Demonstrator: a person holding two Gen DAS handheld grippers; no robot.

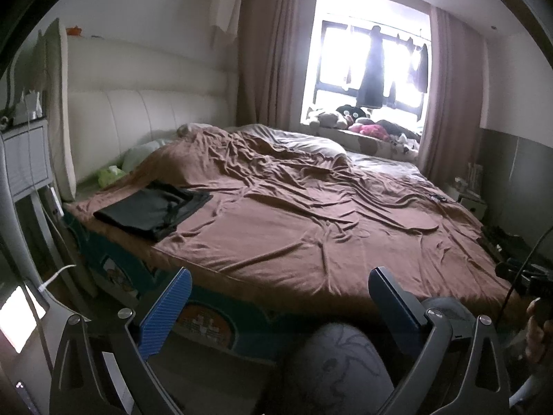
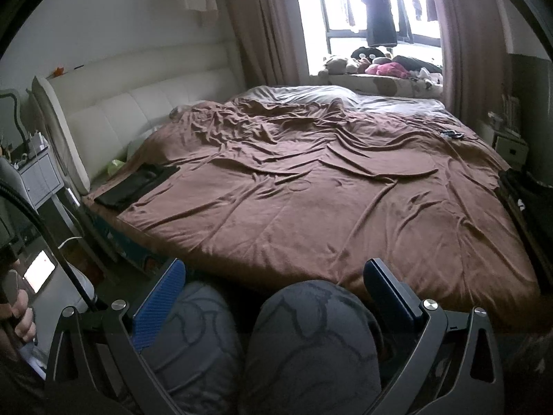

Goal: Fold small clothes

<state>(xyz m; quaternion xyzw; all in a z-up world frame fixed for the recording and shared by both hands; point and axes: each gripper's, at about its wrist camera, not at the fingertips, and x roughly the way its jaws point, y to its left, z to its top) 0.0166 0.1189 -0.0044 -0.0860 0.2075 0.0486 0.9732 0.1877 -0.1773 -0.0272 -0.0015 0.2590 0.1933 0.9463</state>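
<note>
Left tool (image 1: 278,306), right tool (image 2: 274,294) — both wide open, empty.

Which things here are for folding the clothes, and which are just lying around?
For the job:
- flat dark grey garment on the brown bedspread
- left gripper, open
- right gripper, open

Just lying about:
- soft toys on the windowsill
- green crumpled item by the white padded headboard
- dark clothes hanging at the window

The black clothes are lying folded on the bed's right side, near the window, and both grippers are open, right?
Not quite. The black clothes lie on the bed's left side, near the headboard, as the left wrist view shows. Both the left gripper and right gripper are open.
</note>
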